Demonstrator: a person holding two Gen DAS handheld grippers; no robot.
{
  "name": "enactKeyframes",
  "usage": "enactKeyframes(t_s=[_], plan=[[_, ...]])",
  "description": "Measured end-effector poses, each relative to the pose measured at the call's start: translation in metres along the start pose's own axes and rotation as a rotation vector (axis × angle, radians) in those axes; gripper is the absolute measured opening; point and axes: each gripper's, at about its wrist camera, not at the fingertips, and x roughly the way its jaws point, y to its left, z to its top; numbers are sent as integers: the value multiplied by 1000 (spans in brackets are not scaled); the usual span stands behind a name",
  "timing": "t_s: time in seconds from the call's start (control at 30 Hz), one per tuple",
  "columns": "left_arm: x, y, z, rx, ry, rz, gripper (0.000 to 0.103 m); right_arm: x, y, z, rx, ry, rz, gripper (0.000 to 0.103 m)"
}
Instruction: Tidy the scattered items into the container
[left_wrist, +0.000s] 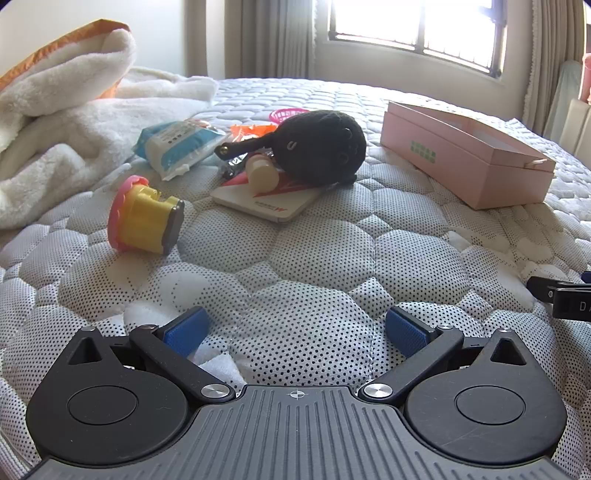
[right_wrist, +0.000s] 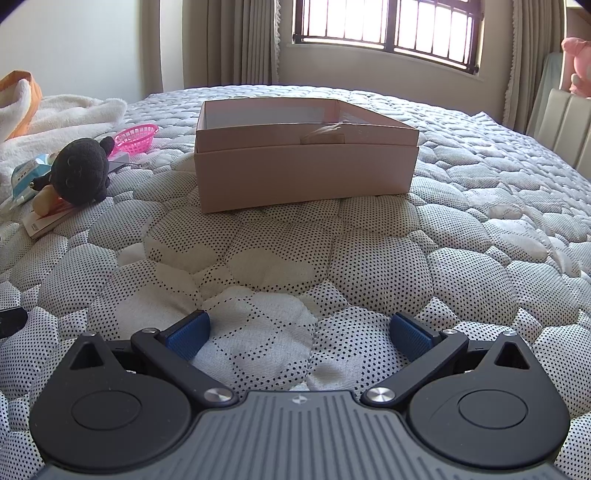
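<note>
Left gripper (left_wrist: 295, 328): jaws wide apart, nothing between. Right gripper (right_wrist: 300, 330): same. Pink box (right_wrist: 306, 162) on mattress (right_wrist: 461, 258); black plush toy (left_wrist: 321, 147), yellow cup (left_wrist: 146, 214) left of box.

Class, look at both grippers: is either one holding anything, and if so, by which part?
Nothing is held. The left gripper and right gripper both stand open over bare mattress.

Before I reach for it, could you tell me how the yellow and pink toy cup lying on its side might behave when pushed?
The yellow and pink toy cup looks like hard plastic, so probably stiff and light. It lies on its side and is round, so a nudge may roll it, though the soft quilted mattress should slow that. Its flared pink rim would likely make it curve.
</note>
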Motion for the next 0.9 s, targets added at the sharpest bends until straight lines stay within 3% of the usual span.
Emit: enactKeyframes(t_s=[0.9], plan=[[-2, -9, -1, 45, -13, 53, 103, 0, 1, 1, 2, 3, 0, 103]])
